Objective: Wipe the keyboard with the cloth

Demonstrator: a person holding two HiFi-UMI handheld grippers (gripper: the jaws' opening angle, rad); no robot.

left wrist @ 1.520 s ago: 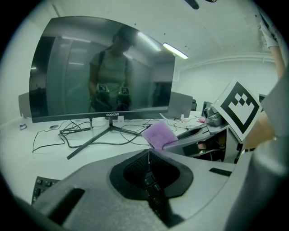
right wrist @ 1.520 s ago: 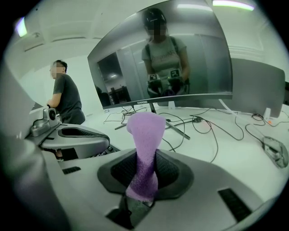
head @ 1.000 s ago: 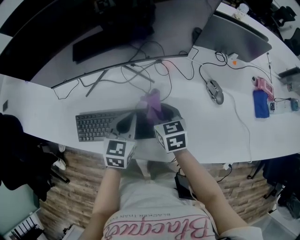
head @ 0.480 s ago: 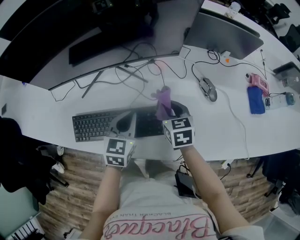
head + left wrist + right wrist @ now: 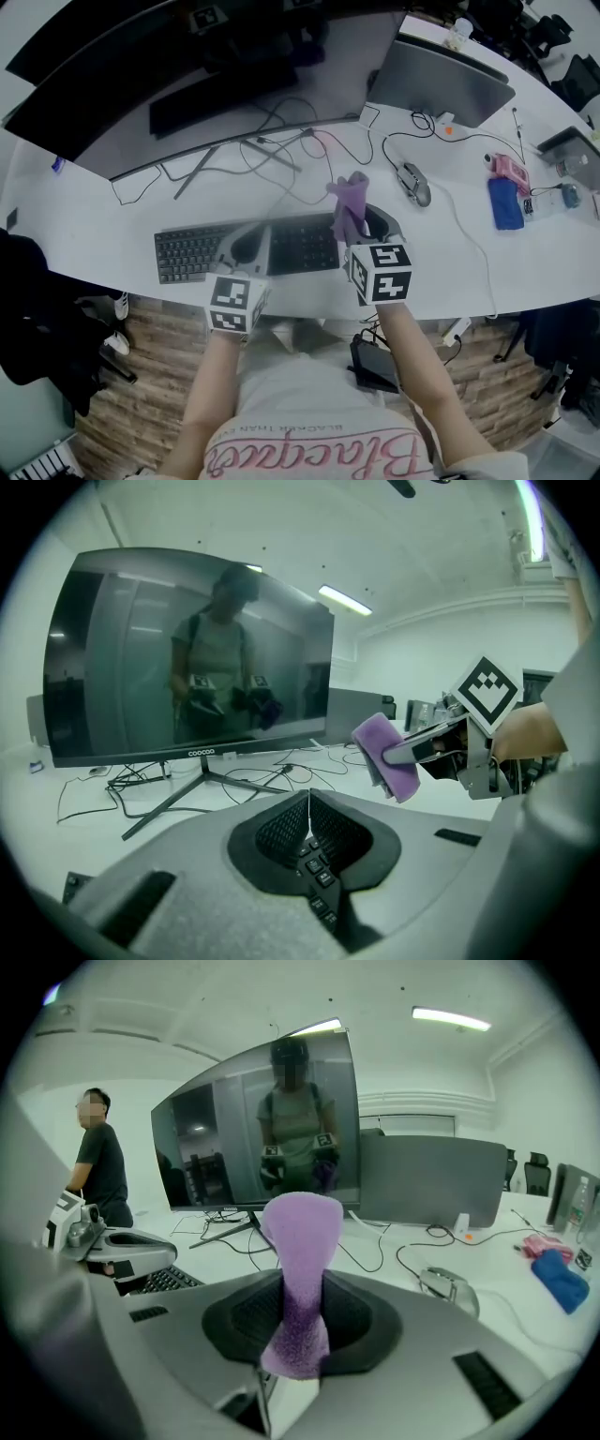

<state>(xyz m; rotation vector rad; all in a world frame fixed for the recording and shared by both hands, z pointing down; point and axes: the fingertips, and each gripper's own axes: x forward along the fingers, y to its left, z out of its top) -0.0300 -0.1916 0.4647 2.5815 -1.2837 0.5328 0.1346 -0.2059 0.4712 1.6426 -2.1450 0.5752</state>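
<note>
Our right gripper [image 5: 367, 221] pinches the cloth [image 5: 350, 200] at the right end of the keyboard [image 5: 187, 251]; our left gripper [image 5: 249, 246] has its jaws together.

Big curved monitor [image 5: 187, 103] is the anchor here, sitting on a white desk [image 5: 84, 244]. Its V-shaped stand [image 5: 202, 164] has a mess of black cables [image 5: 281, 155] tangled around and in front of it. Just off the monitor's right end there's a grey screen [image 5: 450, 80] showing its back, with a wired mouse [image 5: 413, 182] in front of that. Further right of the monitor, a pink thing [image 5: 510, 169] sits just beside a blue thing [image 5: 504, 203]; can't tell what either is. 1 person [image 5: 98, 1171] in a dark tee stands off the monitor's left side, and 2 office chairs [image 5: 534, 1174] sit way off to its right.
</note>
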